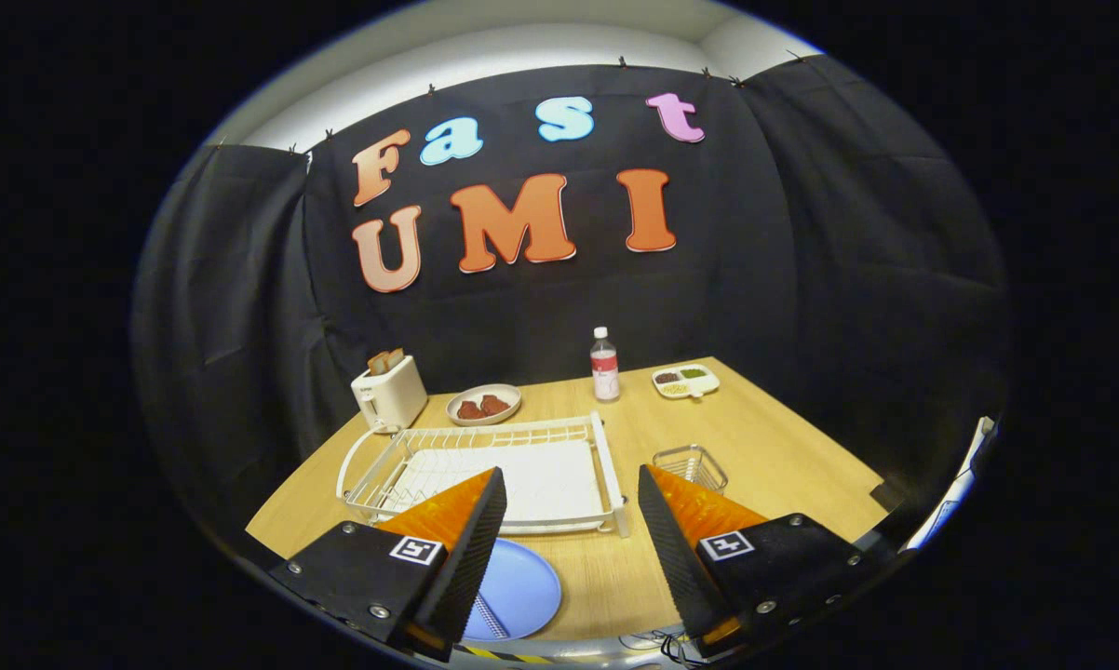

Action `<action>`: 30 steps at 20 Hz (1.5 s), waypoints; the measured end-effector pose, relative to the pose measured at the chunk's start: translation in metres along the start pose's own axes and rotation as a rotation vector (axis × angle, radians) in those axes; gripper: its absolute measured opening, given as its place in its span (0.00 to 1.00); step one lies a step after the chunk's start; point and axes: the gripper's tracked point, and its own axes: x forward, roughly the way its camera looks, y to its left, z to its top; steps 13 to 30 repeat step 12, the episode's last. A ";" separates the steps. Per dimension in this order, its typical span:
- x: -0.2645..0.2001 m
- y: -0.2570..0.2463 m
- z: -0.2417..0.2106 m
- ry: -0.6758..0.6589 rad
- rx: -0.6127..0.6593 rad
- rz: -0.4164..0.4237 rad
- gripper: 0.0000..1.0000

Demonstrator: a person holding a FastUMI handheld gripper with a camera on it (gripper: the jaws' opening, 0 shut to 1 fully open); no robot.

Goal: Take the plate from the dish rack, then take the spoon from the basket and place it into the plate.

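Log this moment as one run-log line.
gripper: open, empty, raised | plate: on table, before dish rack | spoon: on plate | basket: looks empty

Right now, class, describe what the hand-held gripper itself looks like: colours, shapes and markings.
The hand-held gripper has two wedge-shaped fingers, orange on their outer faces with black ribbed pads on the inner faces. Each sits on a black block with silver screws and a small square black-and-white marker.
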 end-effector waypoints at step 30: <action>-0.018 -0.037 0.070 -0.109 -0.094 -0.076 0.98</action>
